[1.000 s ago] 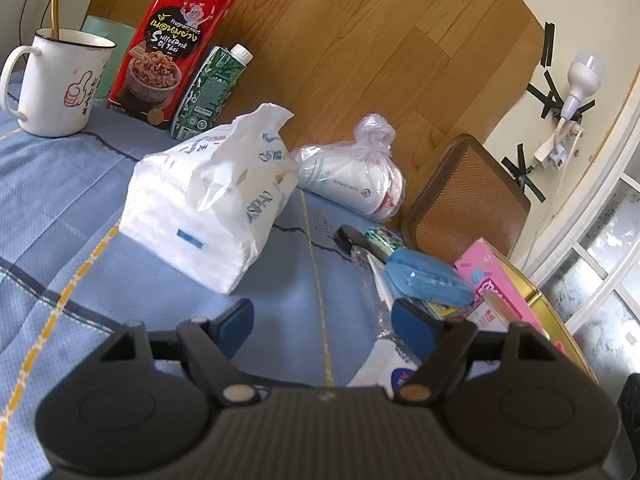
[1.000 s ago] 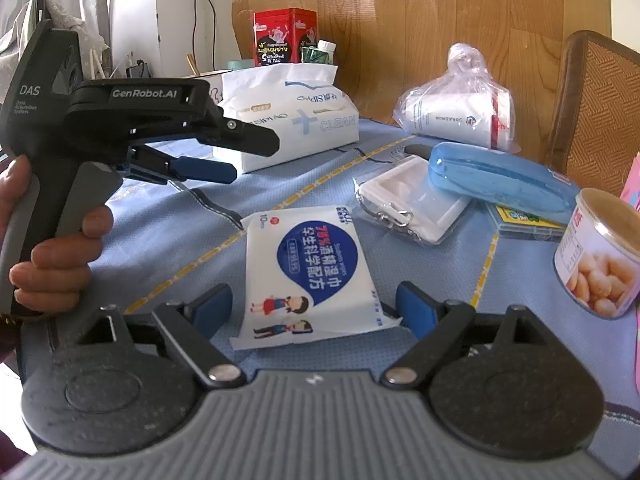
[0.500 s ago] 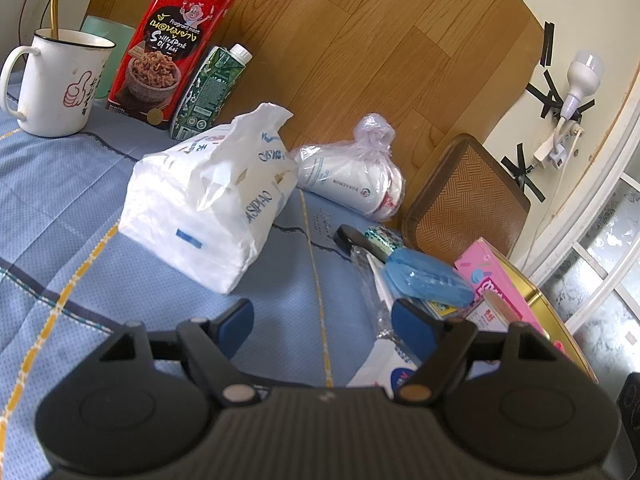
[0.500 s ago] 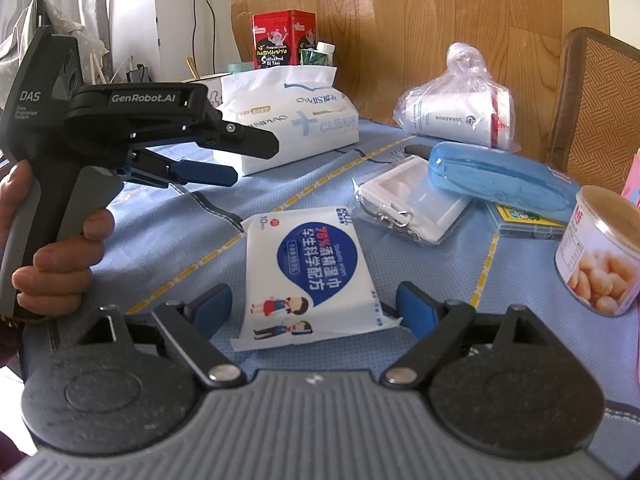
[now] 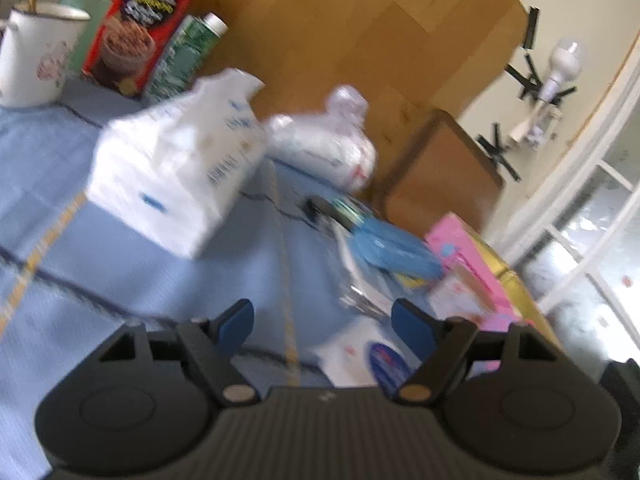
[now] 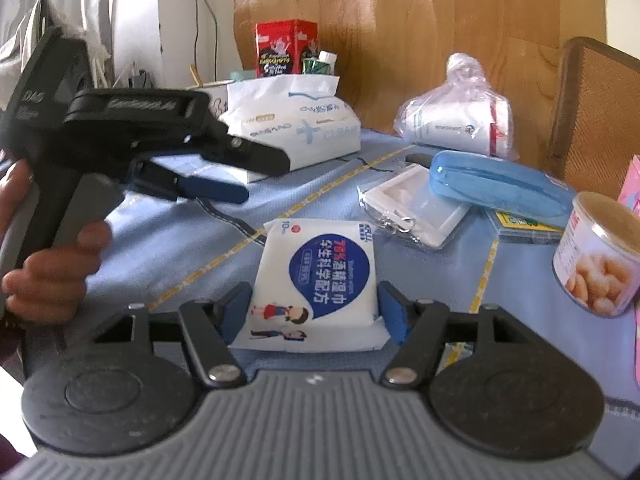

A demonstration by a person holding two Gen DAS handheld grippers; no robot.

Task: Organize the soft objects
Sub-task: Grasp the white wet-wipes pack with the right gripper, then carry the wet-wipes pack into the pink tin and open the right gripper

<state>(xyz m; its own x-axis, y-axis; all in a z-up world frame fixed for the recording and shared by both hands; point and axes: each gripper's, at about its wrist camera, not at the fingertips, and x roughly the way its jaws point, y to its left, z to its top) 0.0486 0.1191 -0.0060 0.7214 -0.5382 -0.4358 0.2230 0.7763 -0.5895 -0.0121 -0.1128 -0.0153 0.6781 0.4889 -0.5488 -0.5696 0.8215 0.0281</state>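
Home dining table, blue tablecloth (image 6: 168,248), mug (image 5: 34,60), snack box (image 5: 140,20)

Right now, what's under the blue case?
The blue case lies across a clear packet and a yellow-edged card. Whatever else sits beneath is covered.

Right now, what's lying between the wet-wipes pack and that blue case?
A white tray in a clear bag lies between the wet-wipes pack and blue case, in the right wrist view.
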